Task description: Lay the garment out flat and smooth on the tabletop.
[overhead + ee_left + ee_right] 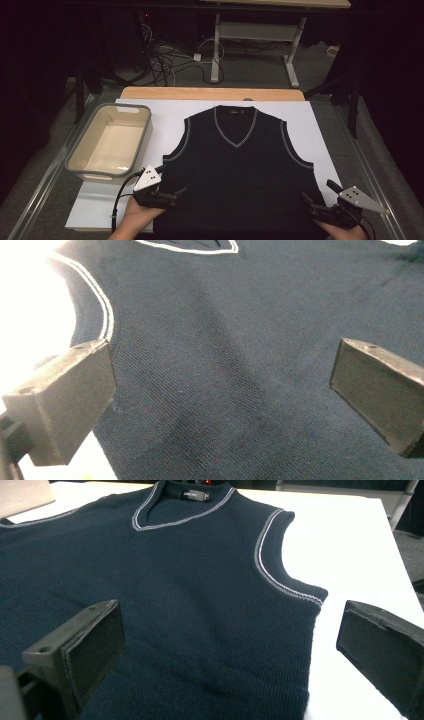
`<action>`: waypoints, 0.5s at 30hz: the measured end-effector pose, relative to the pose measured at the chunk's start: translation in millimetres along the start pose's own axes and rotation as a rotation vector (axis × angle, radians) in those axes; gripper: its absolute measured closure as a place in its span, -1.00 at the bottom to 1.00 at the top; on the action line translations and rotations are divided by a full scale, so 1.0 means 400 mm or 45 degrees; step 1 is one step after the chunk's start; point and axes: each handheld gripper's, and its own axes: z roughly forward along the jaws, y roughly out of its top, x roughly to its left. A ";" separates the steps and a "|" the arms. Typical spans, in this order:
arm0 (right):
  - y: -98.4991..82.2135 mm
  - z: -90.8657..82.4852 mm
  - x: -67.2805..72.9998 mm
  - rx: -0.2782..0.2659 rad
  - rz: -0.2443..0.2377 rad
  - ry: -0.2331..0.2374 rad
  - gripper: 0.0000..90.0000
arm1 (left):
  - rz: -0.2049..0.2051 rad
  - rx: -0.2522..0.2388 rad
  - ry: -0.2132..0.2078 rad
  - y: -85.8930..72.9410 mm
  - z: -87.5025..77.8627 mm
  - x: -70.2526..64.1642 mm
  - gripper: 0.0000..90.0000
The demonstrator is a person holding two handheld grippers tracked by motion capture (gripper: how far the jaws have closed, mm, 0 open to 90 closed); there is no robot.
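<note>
The left gripper has its jaws wide apart, and nothing is pinched between them. Right under and ahead of those jaws lies the dark blue vest. One jaw hangs by the striped armhole edge and the other hangs over the plain knit, so this pair sits over the vest's left bottom side.

The right gripper has its jaws wide apart too, with nothing in them. One jaw hangs over the knit and the other hangs over the white sheet, so the vest's side edge runs up between the two jaws. This pair sits at the vest's right bottom corner.

The vest lies flat on the white sheet on the desk, front side up. Its long way runs straight away from both pairs of jaws, with the bottom hem near them and the pointed collar far ahead. Each gripper is close to its own bottom corner, so I think both are about as near. A grab at the hem or the sides looks like the next thing to do.

Far ahead of the right jaws, inside the collar, is a small neck label. It has writing, but it is too tiny to read.

Off to the far side of the left jaws stands a beige tub with a grey rim, and it looks empty.
</note>
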 end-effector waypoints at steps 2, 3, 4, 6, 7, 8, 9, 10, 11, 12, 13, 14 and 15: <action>0.004 0.000 0.002 -0.004 -0.004 0.003 -1.00 | -0.005 -0.008 0.002 -0.001 -0.002 0.000 -1.00; 0.006 0.000 0.004 -0.006 -0.007 0.005 -1.00 | -0.004 -0.013 0.005 -0.002 -0.003 0.000 -1.00; 0.008 0.001 0.005 -0.009 -0.006 0.006 -1.00 | -0.003 -0.020 0.005 -0.002 -0.004 0.000 -1.00; 0.013 0.000 0.007 -0.013 -0.010 0.007 -1.00 | -0.004 -0.025 0.003 -0.003 -0.004 0.000 -1.00; 0.016 -0.001 0.009 -0.015 -0.009 0.008 -1.00 | -0.006 -0.023 0.002 -0.003 -0.004 0.001 -1.00; 0.019 -0.001 0.010 -0.017 -0.007 0.010 -1.00 | -0.008 -0.024 -0.001 -0.003 -0.004 0.002 -1.00; 0.023 -0.001 0.011 -0.017 -0.006 0.010 -1.00 | -0.010 -0.024 -0.002 -0.003 -0.004 0.002 -1.00; 0.027 -0.001 0.011 -0.021 -0.005 0.012 -1.00 | -0.009 -0.024 -0.003 -0.003 -0.004 0.002 -1.00; 0.032 0.000 0.011 -0.025 -0.005 0.013 -1.00 | -0.008 -0.025 -0.002 -0.003 -0.004 0.002 -1.00; 0.037 0.001 0.011 -0.026 -0.008 0.015 -1.00 | -0.006 -0.026 -0.005 -0.003 -0.004 0.002 -1.00; 0.043 0.002 0.012 -0.023 -0.009 0.014 -1.00 | -0.005 -0.026 -0.007 -0.003 -0.004 0.002 -1.00; 0.048 0.004 0.013 -0.026 -0.012 0.016 -1.00 | -0.005 -0.026 -0.009 -0.003 -0.005 0.002 -1.00; 0.054 0.006 0.014 -0.031 -0.016 0.017 -1.00 | -0.007 -0.027 -0.012 -0.003 -0.004 0.002 -1.00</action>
